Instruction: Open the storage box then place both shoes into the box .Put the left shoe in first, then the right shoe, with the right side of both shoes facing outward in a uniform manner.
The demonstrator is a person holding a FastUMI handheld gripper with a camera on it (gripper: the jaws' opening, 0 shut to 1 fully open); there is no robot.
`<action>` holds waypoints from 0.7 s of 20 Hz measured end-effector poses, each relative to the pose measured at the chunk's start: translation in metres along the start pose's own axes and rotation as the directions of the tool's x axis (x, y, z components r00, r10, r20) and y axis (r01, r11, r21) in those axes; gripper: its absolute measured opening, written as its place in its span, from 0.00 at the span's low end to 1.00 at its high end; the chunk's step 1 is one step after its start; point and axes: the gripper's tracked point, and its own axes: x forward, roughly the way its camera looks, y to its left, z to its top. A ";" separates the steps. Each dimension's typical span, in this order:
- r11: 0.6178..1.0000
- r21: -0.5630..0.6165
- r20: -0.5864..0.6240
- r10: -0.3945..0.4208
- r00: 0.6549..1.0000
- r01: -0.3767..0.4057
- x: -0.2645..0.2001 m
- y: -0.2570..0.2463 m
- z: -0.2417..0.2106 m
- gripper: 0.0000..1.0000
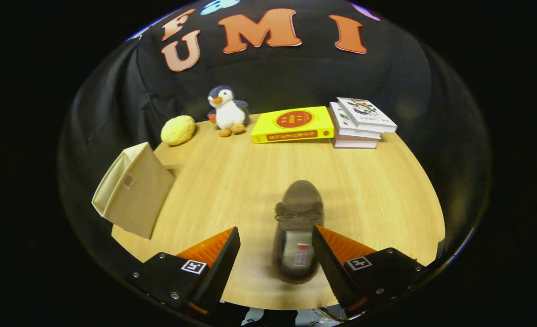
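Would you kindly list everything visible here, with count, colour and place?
Brown fuzzy slipper shoe: one, brown, between the fingers, nearer the right one, toe pointing away.
Beige fabric storage box: one, beige, left of the fingers.
Yellow round sponge-like ball: one, yellow, beyond the box.
Plush penguin: one, grey and white, beside the ball.
Yellow book: one, lying flat, beyond the shoe.
White books: three, stacked, right of the yellow book.
Wooden table: one, light wood.
Gripper: one, open around the shoe's heel.

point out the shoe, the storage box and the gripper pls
shoe (298, 222): gripper view, on its upper by the bow, between the open fingers.
storage box (139, 197): gripper view, on its beige side wall, at the table's edge.
gripper (275, 247): gripper view, midway between its fingertips, fingers open around the shoe.
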 end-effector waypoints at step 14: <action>0.990 -0.076 -0.019 -0.122 0.992 0.120 0.088 -0.056 -0.025 0.57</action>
